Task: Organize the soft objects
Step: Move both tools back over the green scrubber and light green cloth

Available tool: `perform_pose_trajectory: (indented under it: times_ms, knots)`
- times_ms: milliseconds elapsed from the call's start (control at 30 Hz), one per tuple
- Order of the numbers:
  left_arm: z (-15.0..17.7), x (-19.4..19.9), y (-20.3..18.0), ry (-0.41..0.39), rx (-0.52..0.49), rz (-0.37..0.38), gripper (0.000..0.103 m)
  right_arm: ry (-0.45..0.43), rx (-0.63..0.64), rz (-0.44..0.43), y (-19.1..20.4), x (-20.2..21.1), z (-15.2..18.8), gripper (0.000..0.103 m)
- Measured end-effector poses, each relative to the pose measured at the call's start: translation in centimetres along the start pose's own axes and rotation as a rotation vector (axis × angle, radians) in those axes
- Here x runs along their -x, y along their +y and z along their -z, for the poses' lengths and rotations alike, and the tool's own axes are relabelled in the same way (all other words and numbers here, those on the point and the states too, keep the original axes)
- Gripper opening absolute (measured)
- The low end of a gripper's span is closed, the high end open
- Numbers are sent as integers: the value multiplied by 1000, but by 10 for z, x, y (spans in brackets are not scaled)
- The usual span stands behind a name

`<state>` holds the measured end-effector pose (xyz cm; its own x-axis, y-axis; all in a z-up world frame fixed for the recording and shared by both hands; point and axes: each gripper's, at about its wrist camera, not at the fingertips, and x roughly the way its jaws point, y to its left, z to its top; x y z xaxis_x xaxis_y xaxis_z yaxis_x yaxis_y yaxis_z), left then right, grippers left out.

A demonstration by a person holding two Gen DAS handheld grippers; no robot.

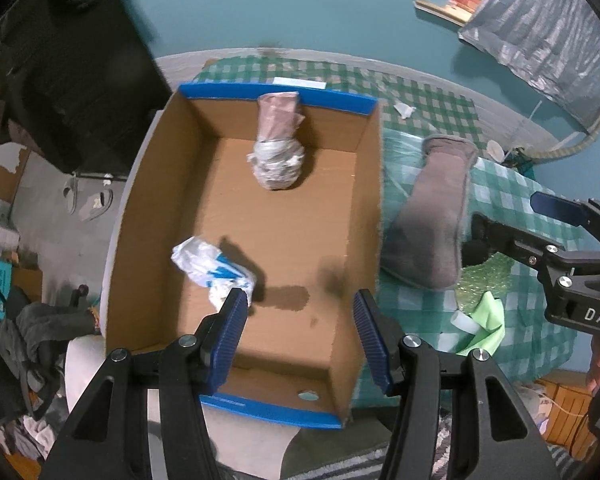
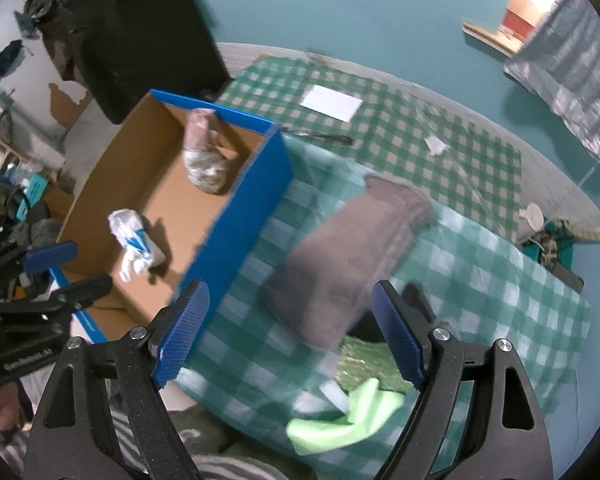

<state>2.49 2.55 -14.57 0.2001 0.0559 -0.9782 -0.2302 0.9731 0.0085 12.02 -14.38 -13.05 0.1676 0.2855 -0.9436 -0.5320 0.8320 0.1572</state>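
An open cardboard box with blue edges [image 1: 188, 184] [image 2: 240, 216] stands on the left of a green checked cloth. Inside lie a pink and grey wrapped bundle [image 1: 278, 148] [image 2: 204, 160] at the far end and a crumpled white and blue bag [image 1: 210, 264] [image 2: 134, 240]. A grey folded cloth [image 1: 432, 220] [image 2: 348, 256] lies on the checked cloth right of the box. My left gripper [image 1: 300, 336] is open and empty above the box's near end. My right gripper [image 2: 288, 332] [image 1: 560, 216] is open and empty just in front of the grey cloth.
A light green cloth [image 2: 344, 412] [image 1: 486, 324] and a sparkly green sheet [image 2: 364, 356] lie at the near edge. White paper [image 2: 332, 102] and scraps lie on the far checked cloth [image 2: 420, 136]. Clothes are piled on the floor at left [image 1: 32, 344].
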Motion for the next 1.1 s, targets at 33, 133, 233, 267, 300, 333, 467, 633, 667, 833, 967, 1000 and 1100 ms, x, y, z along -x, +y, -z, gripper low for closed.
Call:
perform_pose_trajectory:
  times_ms: [33, 133, 233, 267, 300, 333, 467, 633, 667, 833, 967, 1000, 1100]
  knots:
    - [0, 0, -4, 0, -8, 1, 56, 5, -11, 4, -7, 0, 4, 84]
    - [-1, 0, -15, 3, -27, 6, 56, 19, -37, 18, -23, 0, 13, 84]
    - [0, 0, -27, 6, -52, 17, 56, 34, -64, 25, -39, -1, 21, 84]
    - [1, 0, -31, 7, -62, 18, 56, 39, -71, 28, -43, -2, 23, 84]
    - [2, -1, -36, 9, -72, 20, 57, 44, -76, 32, -48, -3, 26, 84]
    - [2, -1, -41, 11, -83, 23, 57, 52, -84, 39, -54, -4, 30, 84]
    - [5, -3, -60, 24, -125, 39, 57, 79, -103, 54, -71, -12, 41, 84]
    - [11, -7, -87, 34, -195, 50, 62, 121, -125, 59, -87, -23, 56, 84]
    - [12, -8, -91, 36, -205, 53, 63, 129, -131, 57, -90, -24, 60, 84]
    - [18, -19, -118, 70, -282, 77, 64, 159, -154, 60, -103, -32, 77, 84]
    - [25, -29, -139, 110, -335, 122, 69, 171, -180, 60, -116, -40, 87, 84]
    - [27, -32, -146, 120, -349, 135, 69, 173, -184, 53, -119, -43, 89, 84]
    - [33, -40, -159, 140, -371, 150, 69, 180, -184, 50, -125, -53, 95, 84]
